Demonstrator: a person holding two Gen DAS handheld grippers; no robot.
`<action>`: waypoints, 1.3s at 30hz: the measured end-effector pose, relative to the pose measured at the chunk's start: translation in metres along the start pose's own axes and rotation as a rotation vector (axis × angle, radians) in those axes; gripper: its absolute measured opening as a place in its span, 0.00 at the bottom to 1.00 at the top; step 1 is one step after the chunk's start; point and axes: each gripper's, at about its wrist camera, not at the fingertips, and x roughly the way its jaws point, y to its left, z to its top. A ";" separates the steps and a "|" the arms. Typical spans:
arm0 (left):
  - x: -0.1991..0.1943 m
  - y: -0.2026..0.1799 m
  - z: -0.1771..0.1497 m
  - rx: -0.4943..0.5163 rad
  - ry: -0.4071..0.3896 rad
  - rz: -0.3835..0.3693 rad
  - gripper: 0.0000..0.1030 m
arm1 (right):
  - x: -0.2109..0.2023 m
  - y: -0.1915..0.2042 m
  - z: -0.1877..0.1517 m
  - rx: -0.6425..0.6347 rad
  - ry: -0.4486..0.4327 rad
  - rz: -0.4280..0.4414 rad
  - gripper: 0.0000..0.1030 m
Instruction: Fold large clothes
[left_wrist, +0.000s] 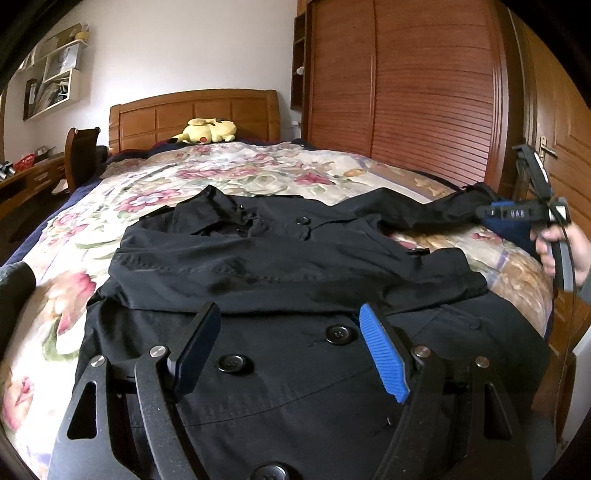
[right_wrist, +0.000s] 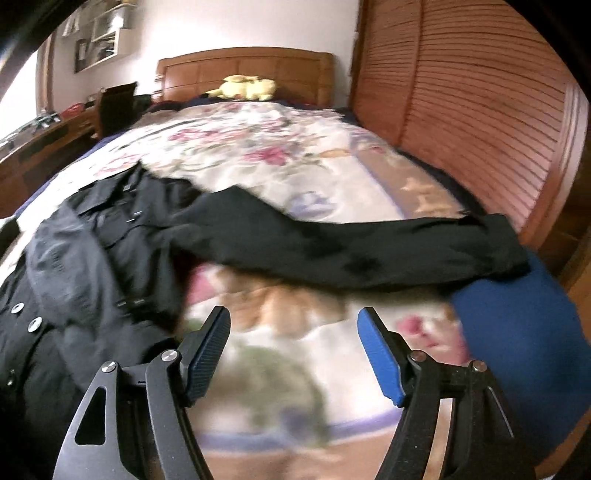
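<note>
We are holding both grippers with jaws apart: the left gripper (left_wrist: 288, 347) over the black coat (left_wrist: 295, 258) on the bed (left_wrist: 258, 170), the right gripper (right_wrist: 293, 350) nearer its outstretched sleeve (right_wrist: 369, 243), lying crosswise ahead.

Soft daylight from left, strong fisheye warp w/ dark corners; right wrist view motion-blurred.

A black button-front fabric coat (left_wrist: 280, 266) with glossy black buttons lies on a cream quilted bedspread (left_wrist: 266, 170) patterned with pink and red flowers and green leaves. At upper centre, a yellow plush toy (left_wrist: 207, 130) sits against an orange-brown wooden headboard (left_wrist: 192, 110). Each tool's pads (right_wrist: 380, 363) are ribbed blue.
</note>
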 end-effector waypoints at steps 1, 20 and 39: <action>0.001 0.000 0.000 0.000 0.001 0.000 0.76 | 0.000 -0.006 0.004 0.006 -0.003 -0.015 0.71; 0.012 -0.004 -0.004 0.007 0.041 0.001 0.76 | 0.035 -0.114 0.054 0.180 0.040 -0.279 0.71; 0.017 -0.003 -0.005 0.002 0.063 -0.009 0.76 | 0.082 -0.117 0.070 0.155 0.179 -0.319 0.09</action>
